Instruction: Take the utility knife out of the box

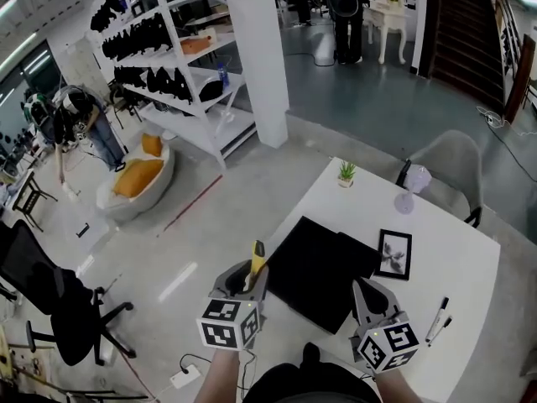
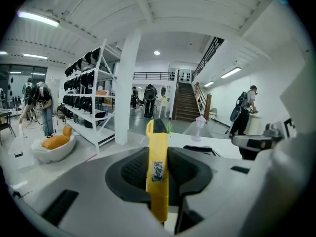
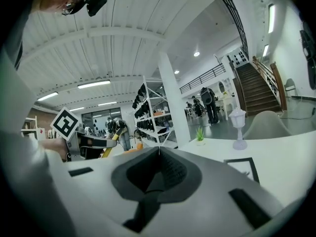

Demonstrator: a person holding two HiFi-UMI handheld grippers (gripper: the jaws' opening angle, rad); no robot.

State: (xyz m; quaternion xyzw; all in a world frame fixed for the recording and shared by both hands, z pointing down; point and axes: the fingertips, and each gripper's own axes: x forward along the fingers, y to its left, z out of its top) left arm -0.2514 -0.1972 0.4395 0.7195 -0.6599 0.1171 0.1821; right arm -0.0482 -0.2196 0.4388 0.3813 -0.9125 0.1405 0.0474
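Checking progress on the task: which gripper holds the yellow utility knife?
The left gripper: its jaws clamp the yellow utility knife, which sticks out past them. The right gripper is shut with nothing between its jaws.

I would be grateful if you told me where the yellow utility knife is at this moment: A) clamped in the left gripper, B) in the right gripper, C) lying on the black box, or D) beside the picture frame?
A: the left gripper view shows the utility knife pinched between the pads of the left gripper, while the right gripper is shut on nothing.
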